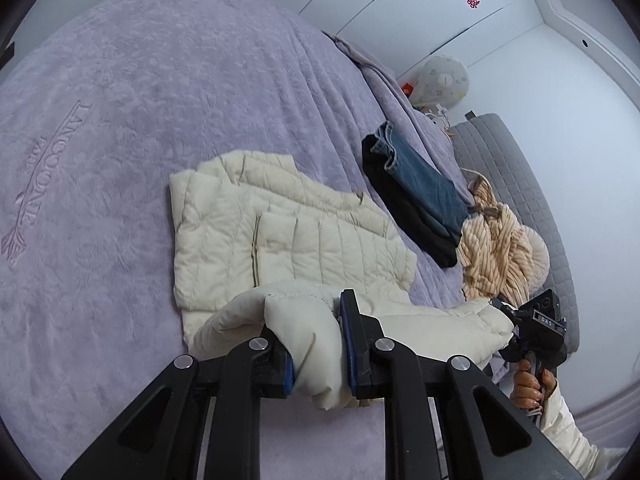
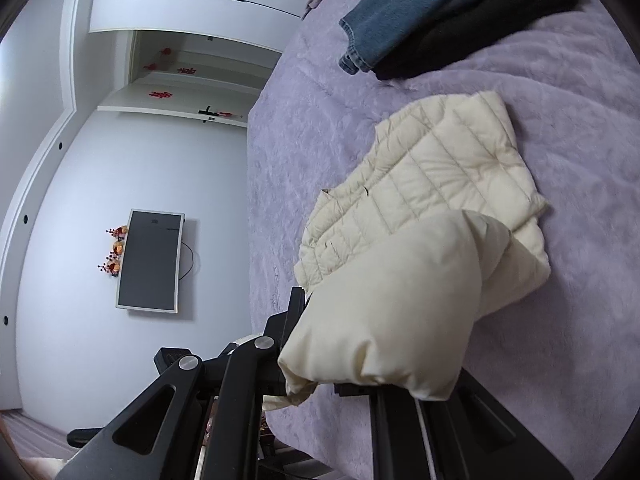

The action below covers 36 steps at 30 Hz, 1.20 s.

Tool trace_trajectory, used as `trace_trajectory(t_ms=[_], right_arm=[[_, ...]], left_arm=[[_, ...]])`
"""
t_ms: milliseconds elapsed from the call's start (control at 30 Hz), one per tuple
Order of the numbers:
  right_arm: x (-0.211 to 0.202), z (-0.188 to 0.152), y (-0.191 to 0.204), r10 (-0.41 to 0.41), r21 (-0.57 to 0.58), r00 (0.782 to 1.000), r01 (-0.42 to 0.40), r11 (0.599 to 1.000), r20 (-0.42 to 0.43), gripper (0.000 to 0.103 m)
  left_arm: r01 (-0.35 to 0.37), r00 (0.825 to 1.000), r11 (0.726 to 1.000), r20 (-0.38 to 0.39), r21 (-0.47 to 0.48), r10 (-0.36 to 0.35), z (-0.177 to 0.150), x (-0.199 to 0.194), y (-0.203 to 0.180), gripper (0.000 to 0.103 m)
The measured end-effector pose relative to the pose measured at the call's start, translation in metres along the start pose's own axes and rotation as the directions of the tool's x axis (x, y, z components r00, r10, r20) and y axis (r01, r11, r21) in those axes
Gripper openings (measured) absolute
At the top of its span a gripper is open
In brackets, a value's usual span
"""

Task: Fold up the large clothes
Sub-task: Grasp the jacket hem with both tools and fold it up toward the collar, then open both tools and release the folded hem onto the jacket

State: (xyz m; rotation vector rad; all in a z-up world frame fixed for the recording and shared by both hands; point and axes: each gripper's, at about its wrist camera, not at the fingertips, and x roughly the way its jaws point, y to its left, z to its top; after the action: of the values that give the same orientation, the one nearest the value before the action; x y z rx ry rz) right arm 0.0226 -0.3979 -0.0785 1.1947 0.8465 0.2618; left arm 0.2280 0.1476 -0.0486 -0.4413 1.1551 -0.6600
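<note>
A cream quilted puffer jacket (image 1: 288, 232) lies partly folded on the lilac plush bed cover (image 1: 120, 120). Its near edge is lifted off the bed and stretched between both grippers. My left gripper (image 1: 316, 344) is shut on a thick bunch of the jacket's cloth, which bulges between its blue pads. To the right, a hand (image 1: 528, 388) holds my right gripper (image 1: 536, 328) at the other end of that edge. In the right wrist view the jacket (image 2: 440, 168) drapes over my right gripper (image 2: 352, 320), shut on the cloth; one finger is hidden under it.
Folded blue jeans on a black garment (image 1: 420, 184) lie beyond the jacket, with a beige striped fleece heap (image 1: 492, 248) beside a grey quilted panel (image 1: 512, 168). The bed's edge (image 2: 256, 240) drops off left of the right gripper. White wardrobes and a wall screen (image 2: 150, 260) stand behind.
</note>
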Motion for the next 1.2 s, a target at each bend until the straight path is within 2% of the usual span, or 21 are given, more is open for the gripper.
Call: trace_trajectory(t_ms=[267,433,567,667,767,867,1000,1033,1067,1100,1133,1167,1200], right_arm=[[0.044,0.067,0.0,-0.029,-0.031,0.999,0.028,0.999,-0.045,0.012],[0.075,0.097,-0.01,-0.057,-0.027,0.996,0.055,0.998,-0.074,0.012],[0.103,0.118,-0.026,-0.086,-0.003,0.992,0.086,0.996,-0.094,0.012],[0.124,0.131,-0.043,-0.113,0.018,0.988,0.116,0.993,-0.107,0.012],[0.142,0.14,-0.061,-0.141,0.033,0.983,0.145,0.989,-0.115,0.012],[0.153,0.145,-0.075,-0.144,0.058,0.983,0.152,0.987,-0.117,0.014],[0.16,0.149,-0.082,-0.15,0.063,0.982,0.158,0.985,-0.117,0.015],[0.159,0.149,-0.081,-0.15,0.06,0.982,0.158,0.986,-0.113,0.018],[0.159,0.15,-0.08,-0.151,0.056,0.982,0.157,0.986,-0.11,0.025],[0.157,0.15,-0.079,-0.148,0.053,0.983,0.154,0.987,-0.105,0.032],[0.155,0.151,-0.077,-0.146,0.049,0.985,0.151,0.987,-0.097,0.055],[0.152,0.152,-0.074,-0.143,0.041,0.986,0.147,0.988,-0.085,0.077],[0.149,0.153,-0.071,-0.143,0.03,0.987,0.145,0.989,-0.071,0.08]], left_arm=[[-0.062,0.998,0.998,0.032,-0.022,0.062,0.046,0.044,0.011,0.02],[-0.114,0.993,0.992,0.018,-0.047,0.115,0.063,0.078,0.027,0.02],[-0.186,0.982,0.982,-0.005,-0.017,0.186,0.075,0.111,0.039,0.02],[-0.244,0.969,0.97,-0.037,0.008,0.244,0.081,0.138,0.047,0.021],[-0.263,0.963,0.965,-0.061,-0.015,0.262,0.085,0.157,0.058,0.023],[-0.265,0.962,0.963,-0.077,-0.056,0.26,0.089,0.165,0.067,0.031],[-0.296,0.954,0.955,-0.068,-0.039,0.293,0.091,0.163,0.062,0.031],[-0.305,0.951,0.952,-0.057,-0.026,0.303,0.09,0.16,0.059,0.032],[-0.315,0.948,0.949,-0.046,-0.01,0.314,0.09,0.157,0.055,0.033],[-0.325,0.945,0.946,-0.029,0.006,0.325,0.09,0.153,0.051,0.053],[-0.343,0.939,0.939,0.005,0.019,0.343,0.09,0.146,0.046,0.072],[-0.382,0.923,0.924,0.054,0.027,0.38,0.089,0.138,0.041,0.103],[-0.415,0.906,0.909,0.104,0.038,0.41,0.088,0.13,0.036,0.102]])
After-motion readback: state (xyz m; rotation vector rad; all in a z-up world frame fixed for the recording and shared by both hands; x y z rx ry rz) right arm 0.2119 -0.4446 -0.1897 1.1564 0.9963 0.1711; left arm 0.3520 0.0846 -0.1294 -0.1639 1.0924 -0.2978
